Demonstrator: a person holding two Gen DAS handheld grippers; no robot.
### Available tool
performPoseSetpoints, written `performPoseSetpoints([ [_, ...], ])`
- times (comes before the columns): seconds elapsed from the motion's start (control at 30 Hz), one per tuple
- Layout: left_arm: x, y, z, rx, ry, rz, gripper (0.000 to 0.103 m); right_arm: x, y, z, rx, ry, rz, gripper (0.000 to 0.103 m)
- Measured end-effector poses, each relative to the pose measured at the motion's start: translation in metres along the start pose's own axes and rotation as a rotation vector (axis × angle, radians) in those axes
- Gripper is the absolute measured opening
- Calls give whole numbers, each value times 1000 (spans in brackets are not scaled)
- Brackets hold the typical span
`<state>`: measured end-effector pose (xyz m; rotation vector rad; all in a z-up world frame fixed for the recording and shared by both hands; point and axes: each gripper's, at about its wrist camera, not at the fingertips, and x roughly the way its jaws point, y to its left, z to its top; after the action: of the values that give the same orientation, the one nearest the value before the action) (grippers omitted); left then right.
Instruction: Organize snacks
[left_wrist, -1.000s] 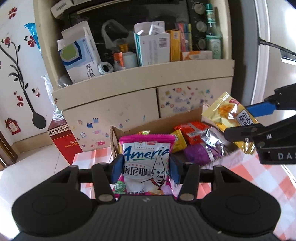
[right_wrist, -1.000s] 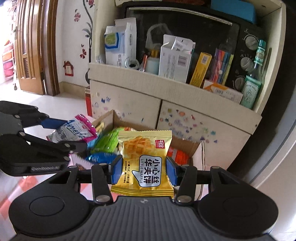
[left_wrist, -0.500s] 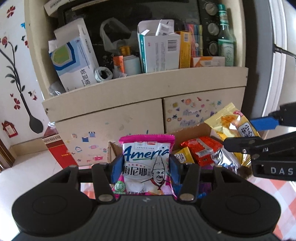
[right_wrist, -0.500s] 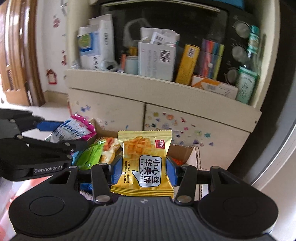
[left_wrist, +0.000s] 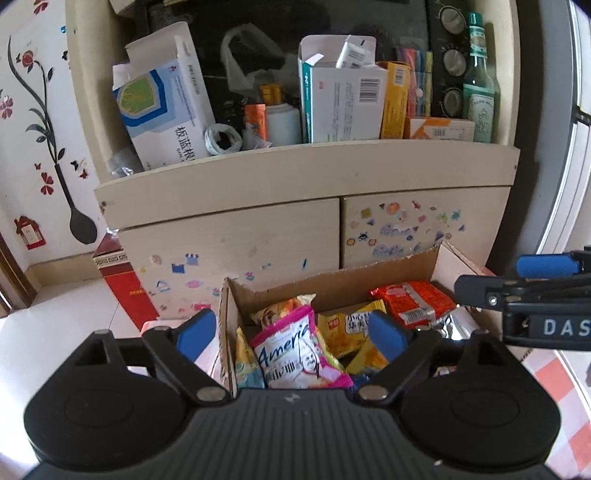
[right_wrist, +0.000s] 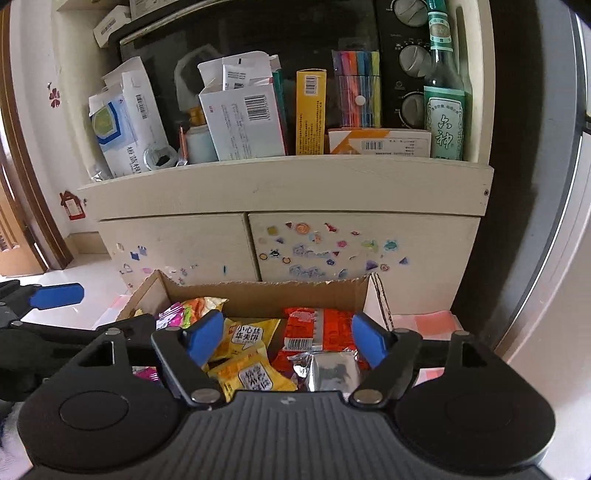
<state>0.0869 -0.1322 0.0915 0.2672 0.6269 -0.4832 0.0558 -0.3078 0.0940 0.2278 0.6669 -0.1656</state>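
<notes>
A brown cardboard box (left_wrist: 332, 282) holds several snack packets. My left gripper (left_wrist: 291, 332) hovers over its left end with its jaws opening. The pink-and-white packet (left_wrist: 295, 354) lies loose in the box below them, touching neither pad. My right gripper (right_wrist: 287, 338) hangs over the box's (right_wrist: 266, 291) right half, jaws opening too. The yellow waffle packet (right_wrist: 251, 376) rests tilted on the pile beneath, free of the pads, beside a red packet (right_wrist: 317, 328) and a silver one (right_wrist: 328, 373). Each gripper shows at the edge of the other's view: right gripper (left_wrist: 517, 278), left gripper (right_wrist: 70, 310).
Behind the box stands a cream cabinet (left_wrist: 295, 177) with stickered doors. Its shelf is crowded with medicine boxes (left_wrist: 166, 118), a green bottle (left_wrist: 478, 92) and a black oven (right_wrist: 258, 44). A red carton (left_wrist: 122, 288) stands on the floor at left. The box sits on a red-checked cloth (left_wrist: 554, 373).
Both grippers have opened and let go of their packets, which dropped into the box. Both had moved in closer over the box.
</notes>
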Motion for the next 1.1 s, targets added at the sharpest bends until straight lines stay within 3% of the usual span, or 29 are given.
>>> performPoseSetpoints([
  [0.4,-17,11,-20,-1,106,92,92,-17,10,-8,4,59,-57,95],
  [0.67,-28,12,-21,-36,147,93,94,-30,8,-16,53,107,-152,103],
  [0.83,-23,12,-21,-72,185,89,96,-26,13,-15,33,121,-189,103],
  [1.1,-8,15,-17,-119,235,142,100,-3,15,-11,76,192,-181,103],
])
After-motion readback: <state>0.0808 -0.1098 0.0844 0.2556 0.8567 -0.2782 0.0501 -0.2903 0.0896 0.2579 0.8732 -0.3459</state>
